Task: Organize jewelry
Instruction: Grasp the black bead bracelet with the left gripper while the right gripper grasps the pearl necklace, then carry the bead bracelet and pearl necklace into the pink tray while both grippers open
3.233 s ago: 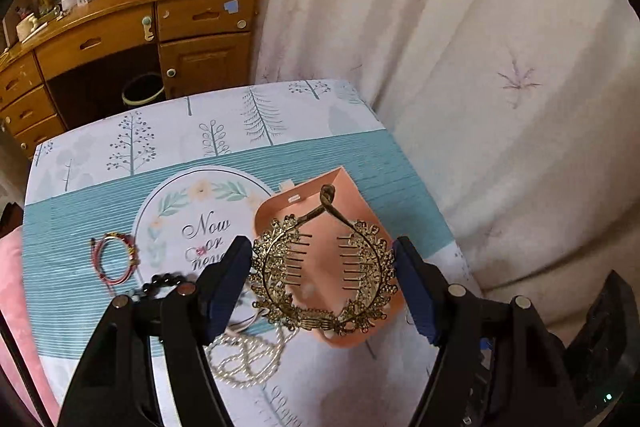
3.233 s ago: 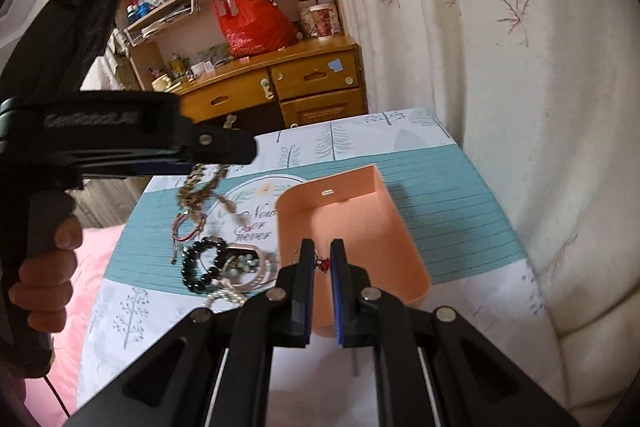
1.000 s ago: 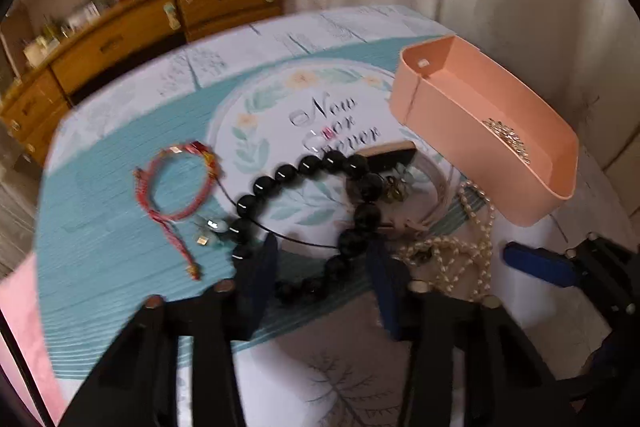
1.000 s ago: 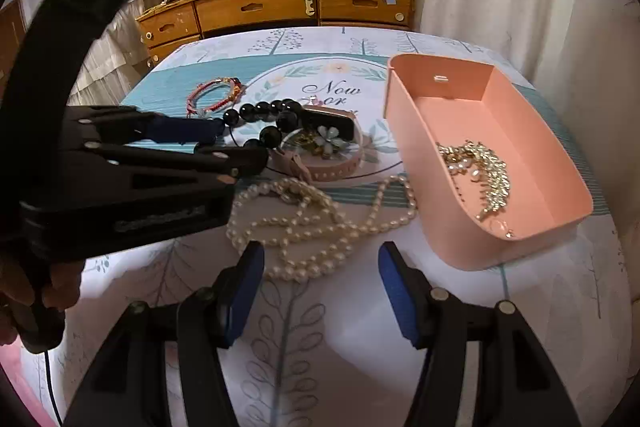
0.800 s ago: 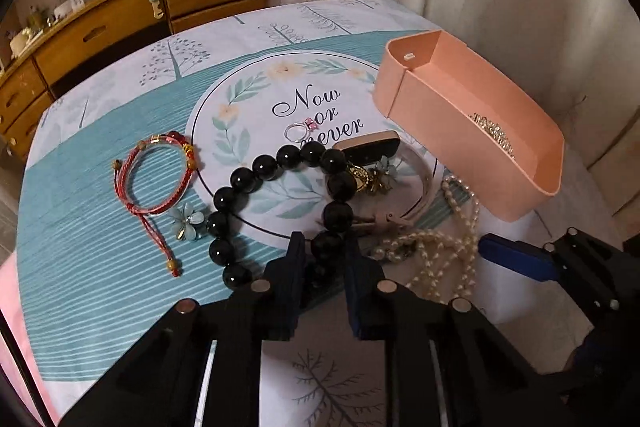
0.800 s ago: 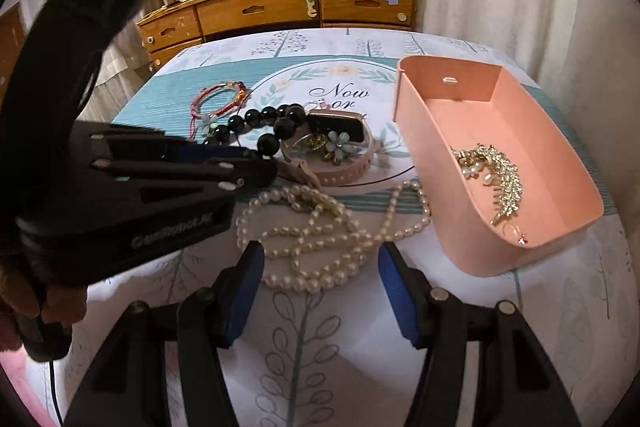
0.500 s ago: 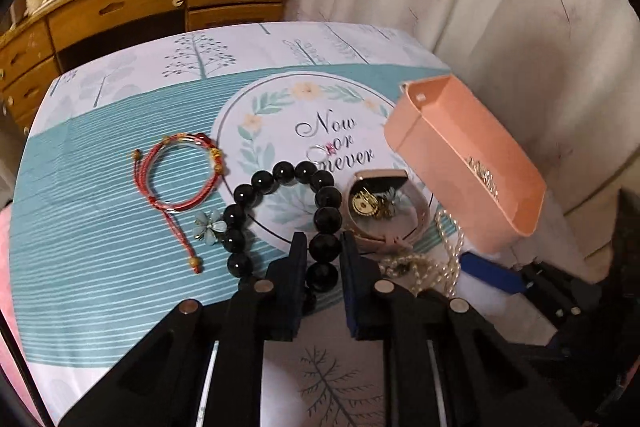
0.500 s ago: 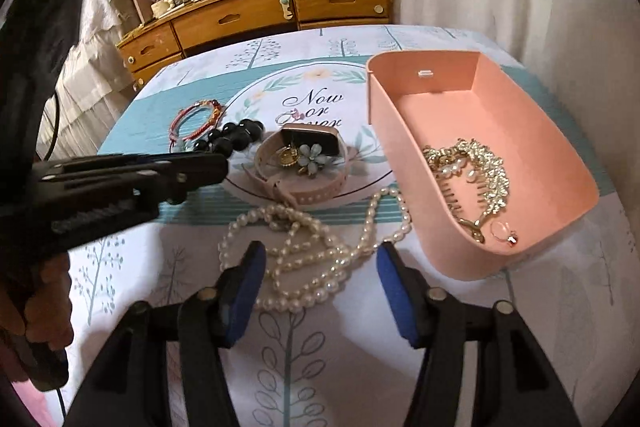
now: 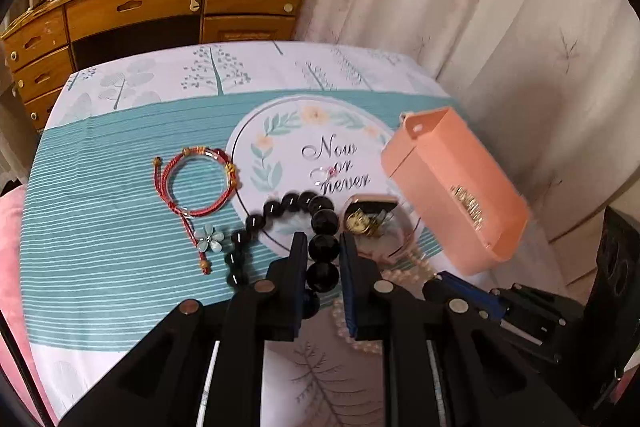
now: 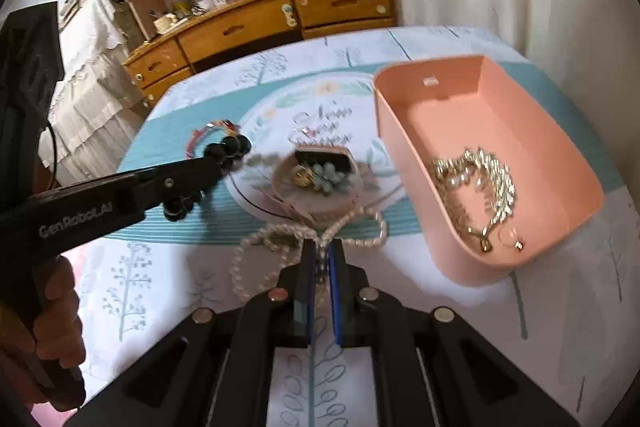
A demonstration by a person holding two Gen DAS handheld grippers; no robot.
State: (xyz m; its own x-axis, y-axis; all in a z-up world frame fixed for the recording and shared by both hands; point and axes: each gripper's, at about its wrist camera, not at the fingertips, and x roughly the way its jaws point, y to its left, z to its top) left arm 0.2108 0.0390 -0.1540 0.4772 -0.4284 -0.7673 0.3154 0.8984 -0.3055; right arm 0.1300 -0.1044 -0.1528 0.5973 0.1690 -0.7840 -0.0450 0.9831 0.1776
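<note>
Both of my grippers have squeezed shut since a second ago, when their fingers stood wide apart over the jewelry. Now my left gripper point(image 9: 323, 247) is closed on the string of big round black beads point(image 9: 320, 219), with beads pinched between its two fingers. Some of the black beads look blurry and seem to hang a little above the table point(image 9: 100, 227), so that bracelet has come up with my hand. My right gripper point(image 10: 319, 255) is closed on the long white pearl necklace point(image 10: 256, 247), and a few pearls sit squeezed between its fingers. Most of the pearl necklace lies in loops on the near part of the table.

Just beyond the pearls lies a pale pink watch band with a little flower and a gold charm on it point(image 10: 316, 183). To the far left of it lies a red cord bracelet with small gold beads point(image 9: 196, 183), and a small light blue flower charm point(image 9: 209, 238) lies beside its tail. On the right side of the table stands an orange-pink plastic bin point(image 10: 404, 163). Inside it lie a shiny gold hair comb with leaves point(image 10: 480, 187) and a small ring point(image 10: 509, 235). A hand point(image 10: 44, 339) holds the handle of my left gripper at the near left.
</note>
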